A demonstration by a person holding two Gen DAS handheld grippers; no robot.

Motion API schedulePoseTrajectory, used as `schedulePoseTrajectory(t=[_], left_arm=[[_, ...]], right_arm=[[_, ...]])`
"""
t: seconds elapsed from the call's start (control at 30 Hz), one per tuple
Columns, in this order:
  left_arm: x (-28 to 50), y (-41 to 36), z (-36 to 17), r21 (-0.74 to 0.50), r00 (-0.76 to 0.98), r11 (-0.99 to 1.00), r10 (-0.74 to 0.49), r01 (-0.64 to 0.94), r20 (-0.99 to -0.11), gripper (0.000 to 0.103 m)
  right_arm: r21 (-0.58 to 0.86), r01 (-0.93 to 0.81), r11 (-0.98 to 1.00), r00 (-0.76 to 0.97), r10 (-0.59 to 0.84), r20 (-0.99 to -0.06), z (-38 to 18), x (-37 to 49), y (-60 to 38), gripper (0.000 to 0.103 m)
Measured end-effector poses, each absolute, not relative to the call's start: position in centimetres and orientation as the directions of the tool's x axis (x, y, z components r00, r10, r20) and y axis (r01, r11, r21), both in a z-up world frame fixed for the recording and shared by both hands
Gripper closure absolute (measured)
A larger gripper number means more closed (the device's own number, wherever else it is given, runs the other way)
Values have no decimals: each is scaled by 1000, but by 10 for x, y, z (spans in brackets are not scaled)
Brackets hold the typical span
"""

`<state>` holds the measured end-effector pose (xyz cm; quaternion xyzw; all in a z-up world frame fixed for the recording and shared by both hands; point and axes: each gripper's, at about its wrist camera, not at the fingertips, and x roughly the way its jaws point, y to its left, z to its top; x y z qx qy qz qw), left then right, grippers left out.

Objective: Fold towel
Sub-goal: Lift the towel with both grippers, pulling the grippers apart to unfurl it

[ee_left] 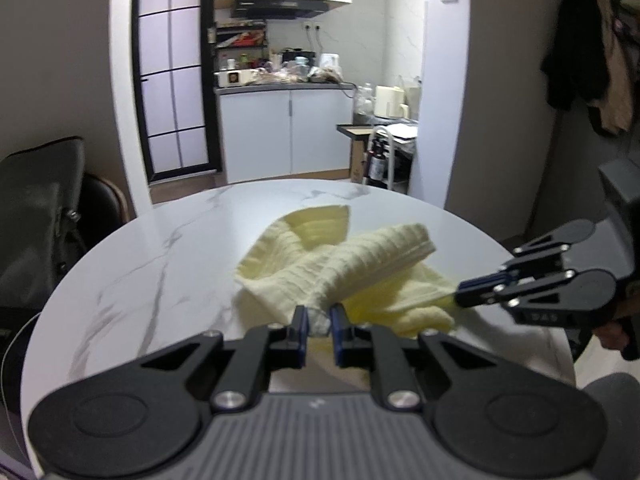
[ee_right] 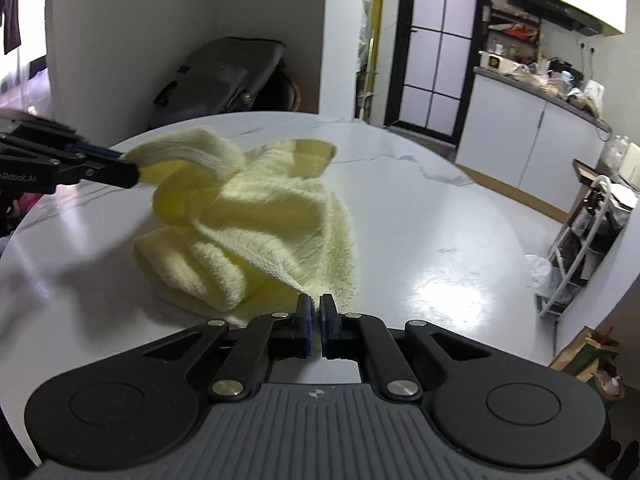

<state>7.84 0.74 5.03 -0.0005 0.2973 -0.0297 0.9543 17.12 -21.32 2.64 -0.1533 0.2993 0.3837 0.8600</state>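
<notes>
While both hand-held grippers pinch it, ribbed yellow towel [ee_left: 340, 264] lies bunched.

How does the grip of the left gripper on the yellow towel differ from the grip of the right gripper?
The left gripper holds a thick bunched white-edged end of the towel, so its jaws stand slightly apart; the right gripper pinches a thin edge, with its jaws almost closed. The left-held end rises off the marble table; the right-held part stays lower. Both clamp the same crumpled towel.
</notes>
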Motion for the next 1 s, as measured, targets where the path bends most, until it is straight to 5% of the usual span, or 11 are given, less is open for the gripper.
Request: schedulePoseTrajectory(t=[1.0], left_arm=[[28,54,127,33,891,993,120,-117,-438,91]], right_arm=[[-190,-654,732,734,555,-391,132,154,-234,98]])
